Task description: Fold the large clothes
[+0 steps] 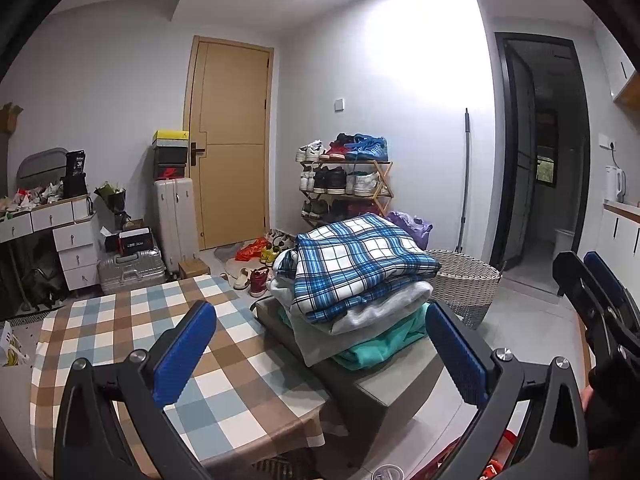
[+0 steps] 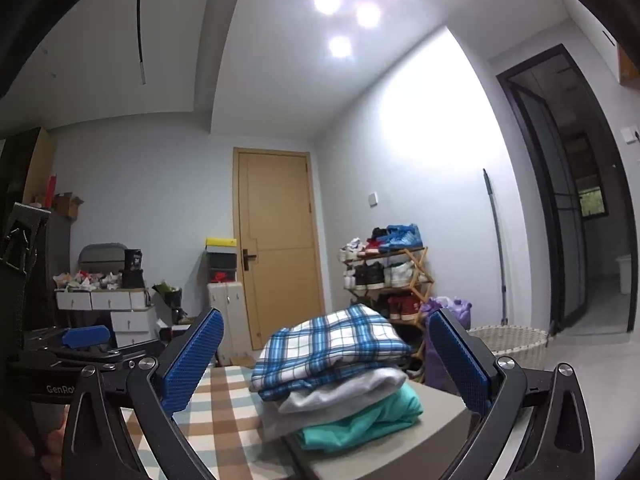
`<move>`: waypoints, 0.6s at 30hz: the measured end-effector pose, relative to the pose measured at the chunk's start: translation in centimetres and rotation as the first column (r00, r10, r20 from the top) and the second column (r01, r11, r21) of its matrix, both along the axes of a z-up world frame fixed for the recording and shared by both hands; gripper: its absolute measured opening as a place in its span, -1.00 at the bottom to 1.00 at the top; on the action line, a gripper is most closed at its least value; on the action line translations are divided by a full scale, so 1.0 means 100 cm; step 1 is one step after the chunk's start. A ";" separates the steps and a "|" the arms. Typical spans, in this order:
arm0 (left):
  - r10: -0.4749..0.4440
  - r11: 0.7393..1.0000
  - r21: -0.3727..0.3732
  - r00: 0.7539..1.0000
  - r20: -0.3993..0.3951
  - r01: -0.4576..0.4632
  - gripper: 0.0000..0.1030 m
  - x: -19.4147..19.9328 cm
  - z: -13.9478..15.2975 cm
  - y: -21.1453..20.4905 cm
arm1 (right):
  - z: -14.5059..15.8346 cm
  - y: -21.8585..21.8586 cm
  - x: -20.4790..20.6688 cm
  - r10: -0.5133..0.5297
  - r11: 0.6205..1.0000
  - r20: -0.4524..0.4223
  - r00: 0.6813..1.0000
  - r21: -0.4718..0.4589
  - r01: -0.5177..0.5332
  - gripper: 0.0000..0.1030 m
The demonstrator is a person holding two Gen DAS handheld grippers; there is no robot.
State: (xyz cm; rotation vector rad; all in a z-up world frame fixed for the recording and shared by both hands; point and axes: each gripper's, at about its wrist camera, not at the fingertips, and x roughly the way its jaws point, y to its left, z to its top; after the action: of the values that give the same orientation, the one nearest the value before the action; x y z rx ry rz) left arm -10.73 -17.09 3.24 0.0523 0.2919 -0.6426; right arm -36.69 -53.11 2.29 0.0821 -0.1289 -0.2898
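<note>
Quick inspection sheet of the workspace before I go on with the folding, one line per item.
Surface: checked tablecloth on the table, bare in front of the left gripper.
Job's things: plaid garment folded on top of a grey garment and a teal garment, stacked on a grey box beside the table.
Clutter: wicker basket, purple bag, shoes on the floor.
Grippers: left gripper open, empty; right gripper open, empty.
Cables: nothing seen near the stack.
Surroundings: shoe rack, suitcase, closed door.
</note>
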 end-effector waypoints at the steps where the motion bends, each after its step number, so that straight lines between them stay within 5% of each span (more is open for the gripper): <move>1: 0.000 1.000 0.002 1.000 0.001 0.000 0.98 0.000 0.000 -0.001 | 0.000 0.000 0.000 -0.001 1.000 0.002 1.000 -0.001 0.001 1.00; 18: 0.018 1.000 0.005 1.000 0.009 -0.018 0.98 -0.004 0.001 -0.010 | 0.001 -0.001 0.001 0.004 1.000 -0.001 1.000 -0.006 -0.004 1.00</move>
State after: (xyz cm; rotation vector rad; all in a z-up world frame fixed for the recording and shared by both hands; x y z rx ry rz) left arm -11.17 -18.13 3.38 0.0577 0.2853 -0.6237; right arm -36.60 -53.24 2.40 0.0766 -0.1287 -0.2854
